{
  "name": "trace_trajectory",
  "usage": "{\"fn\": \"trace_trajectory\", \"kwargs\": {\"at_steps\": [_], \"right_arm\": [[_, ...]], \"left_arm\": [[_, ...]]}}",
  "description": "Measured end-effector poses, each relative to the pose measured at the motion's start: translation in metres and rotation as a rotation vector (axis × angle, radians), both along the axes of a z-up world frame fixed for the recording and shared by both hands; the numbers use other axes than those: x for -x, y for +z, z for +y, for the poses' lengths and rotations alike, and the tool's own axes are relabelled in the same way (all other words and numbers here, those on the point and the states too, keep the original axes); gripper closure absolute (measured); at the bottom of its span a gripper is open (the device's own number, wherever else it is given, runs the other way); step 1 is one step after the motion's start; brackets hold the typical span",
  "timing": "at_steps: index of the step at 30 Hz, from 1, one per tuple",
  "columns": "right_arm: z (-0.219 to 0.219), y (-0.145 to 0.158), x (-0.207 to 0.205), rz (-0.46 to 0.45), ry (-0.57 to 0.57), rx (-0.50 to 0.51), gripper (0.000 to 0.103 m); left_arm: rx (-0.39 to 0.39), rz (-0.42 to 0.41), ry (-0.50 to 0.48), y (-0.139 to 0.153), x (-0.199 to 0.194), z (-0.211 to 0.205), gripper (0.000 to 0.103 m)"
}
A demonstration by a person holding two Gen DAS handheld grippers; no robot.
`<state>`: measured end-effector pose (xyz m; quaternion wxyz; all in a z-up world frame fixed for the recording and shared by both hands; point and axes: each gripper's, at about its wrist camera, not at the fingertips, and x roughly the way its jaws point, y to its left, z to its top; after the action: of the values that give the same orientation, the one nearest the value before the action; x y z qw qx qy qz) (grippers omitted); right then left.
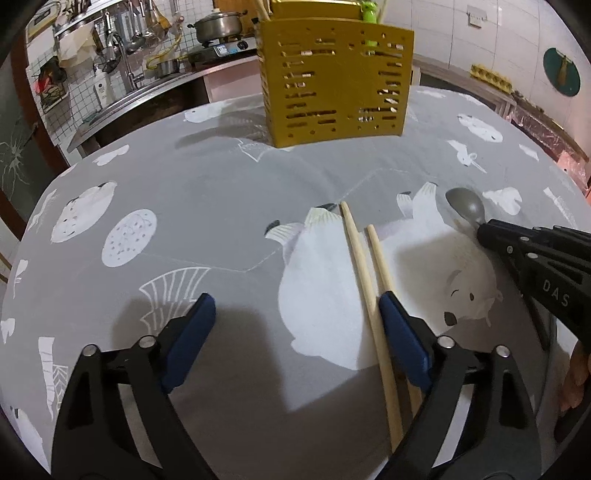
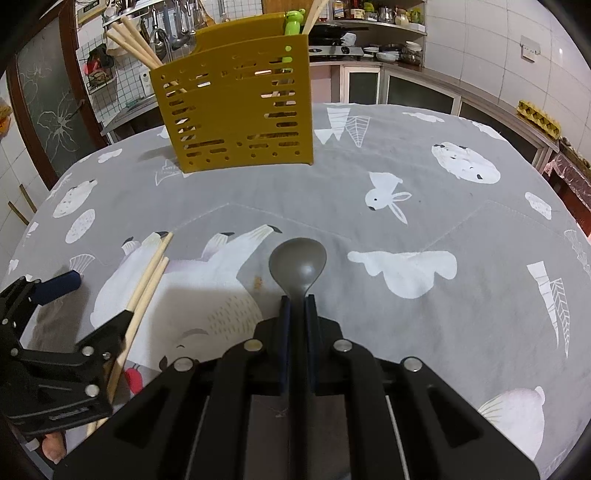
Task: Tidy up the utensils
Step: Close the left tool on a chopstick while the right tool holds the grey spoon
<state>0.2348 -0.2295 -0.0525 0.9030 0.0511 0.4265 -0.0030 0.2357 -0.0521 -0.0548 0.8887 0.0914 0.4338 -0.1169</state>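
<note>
Two claws are at work over the table, and each is at a different stage. The right claw (image 2: 297,295) is clamped narrow on the neck of a grey spoon (image 2: 297,264), whose bowl juts out ahead of the pads, low over the cloth. The left claw (image 1: 297,332) stands wide, with nothing gripped: a pair of wooden chopsticks (image 1: 364,273) lies on the cloth at its three o'clock side, one stick just inside the right-hand pad (image 1: 400,338) and the other passing under it. In the right wrist view that claw sits at about eight o'clock, straddling the sticks unevenly.

From there, at twelve o'clock in both views and well apart from the claws, stands the yellow slotted utensil holder (image 2: 236,99), upright on the grey printed tablecloth (image 1: 207,192). It already carries chopsticks (image 2: 131,38) in one end and something green (image 2: 293,22) in the other.

The step in hand looks like picking up the loose pair. To do it well, I would say the left claw should shift toward three o'clock so both sticks fall squarely between the pads, then come down until the tips nearly brush the cloth before closing. Closing as it stands would likely catch one stick and roll the other away. Gripping near the middle should keep the pair level on its way to the holder. The spoon, held by its neck, seems ready to go in handle first.
</note>
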Motion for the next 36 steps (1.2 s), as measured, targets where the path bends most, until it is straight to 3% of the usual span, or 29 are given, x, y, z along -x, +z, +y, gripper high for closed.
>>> {"fn": "trace_trajectory", "kwargs": {"at_steps": [7, 10, 14, 21, 26, 36], "right_arm": [[0.001, 0.003, -0.009, 0.025, -0.008, 0.005, 0.095], [-0.001, 0.002, -0.013, 0.039, -0.011, -0.007, 0.095], [-0.002, 0.003, -0.022, 0.058, -0.013, -0.019, 0.095], [-0.001, 0.004, -0.028, 0.061, -0.003, -0.010, 0.095], [-0.003, 0.004, -0.028, 0.049, -0.004, -0.019, 0.095], [-0.006, 0.019, -0.023, -0.032, -0.002, -0.061, 0.095]], "left_arm": [[0.029, 0.039, 0.015, 0.001, -0.026, -0.010, 0.035], [0.033, 0.062, 0.018, 0.003, -0.038, -0.017, 0.046], [0.034, 0.090, 0.019, 0.006, -0.047, -0.026, 0.068], [0.055, 0.109, 0.019, 0.007, -0.044, -0.028, 0.091], [0.078, 0.103, 0.021, 0.007, -0.043, -0.023, 0.098], [0.118, 0.033, 0.064, 0.017, -0.038, -0.006, 0.098]]}}
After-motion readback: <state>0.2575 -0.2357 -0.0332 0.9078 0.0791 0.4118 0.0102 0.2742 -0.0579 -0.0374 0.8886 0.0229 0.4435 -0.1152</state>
